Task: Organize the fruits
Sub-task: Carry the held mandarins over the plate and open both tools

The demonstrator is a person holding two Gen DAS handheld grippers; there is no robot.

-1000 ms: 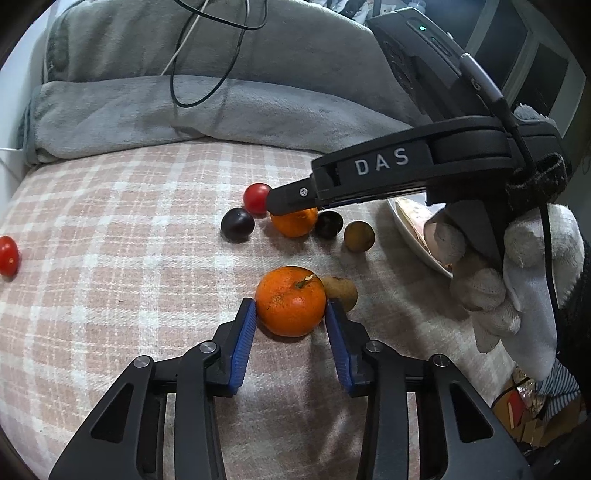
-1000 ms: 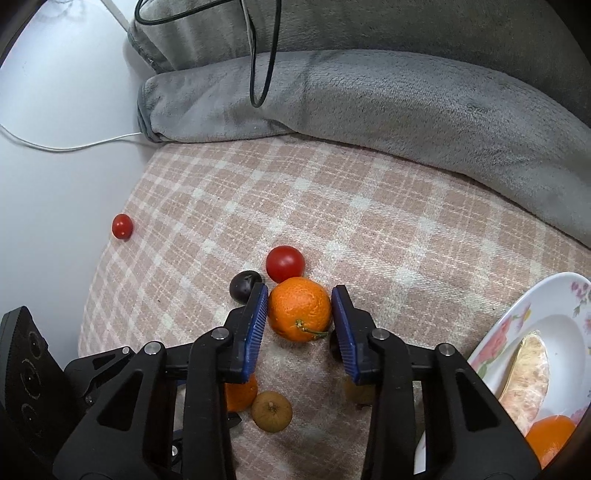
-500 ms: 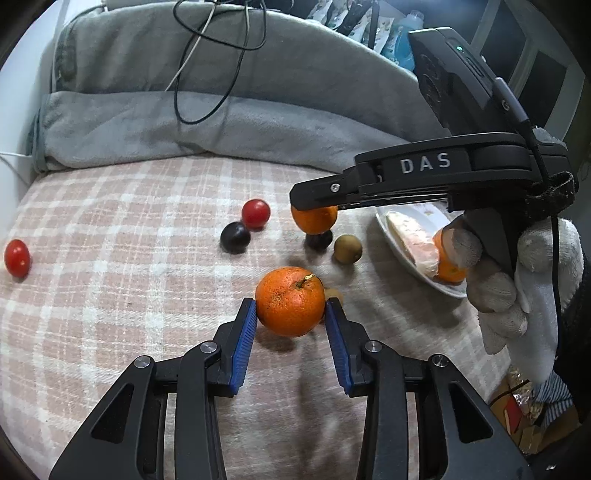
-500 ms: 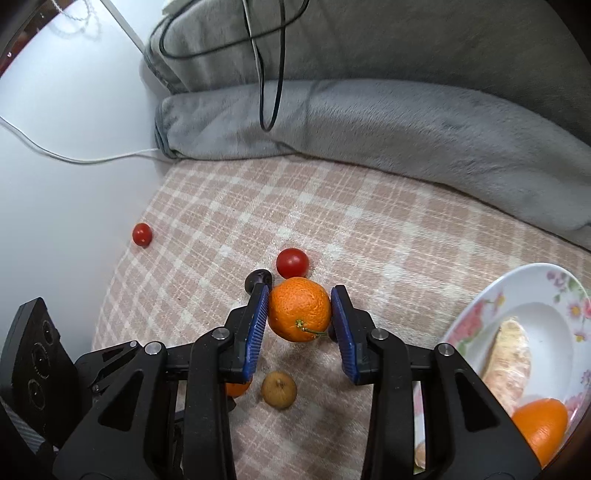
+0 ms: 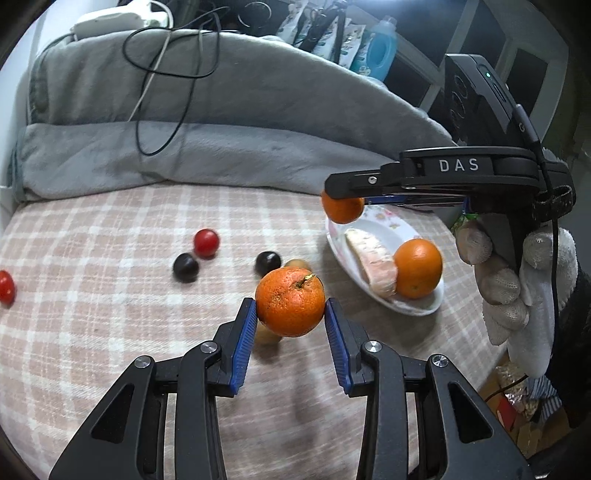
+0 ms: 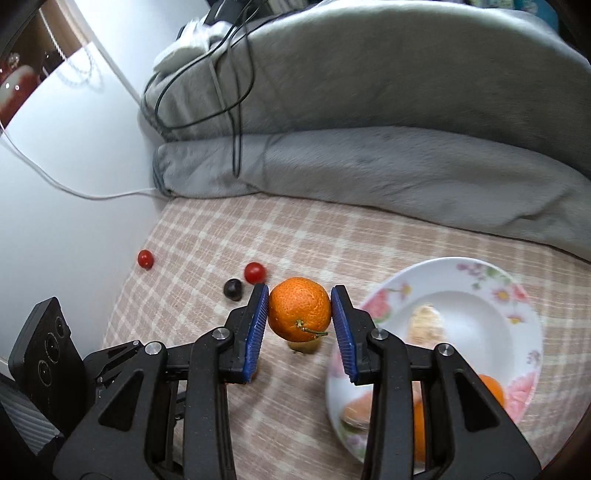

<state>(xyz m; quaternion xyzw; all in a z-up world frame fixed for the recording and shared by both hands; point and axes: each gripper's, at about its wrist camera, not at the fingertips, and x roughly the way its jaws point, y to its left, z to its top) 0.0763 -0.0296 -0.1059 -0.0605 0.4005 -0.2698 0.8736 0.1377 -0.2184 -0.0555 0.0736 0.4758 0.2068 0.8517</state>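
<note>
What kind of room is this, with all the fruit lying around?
Probably a bedroom at home: the fruit lies on a pink checked bedcover, a folded grey fleece blanket is heaped behind it, and charging cables trail across the blanket.

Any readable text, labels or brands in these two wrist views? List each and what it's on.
"DAS": white letters on the side of the right claw body, seen in the left wrist view.
Packets and blue bottle on the shelf behind the grey blanket: printing too small and blurred to read.
Right wrist view: no readable text; the plate has only a flower pattern.
</note>
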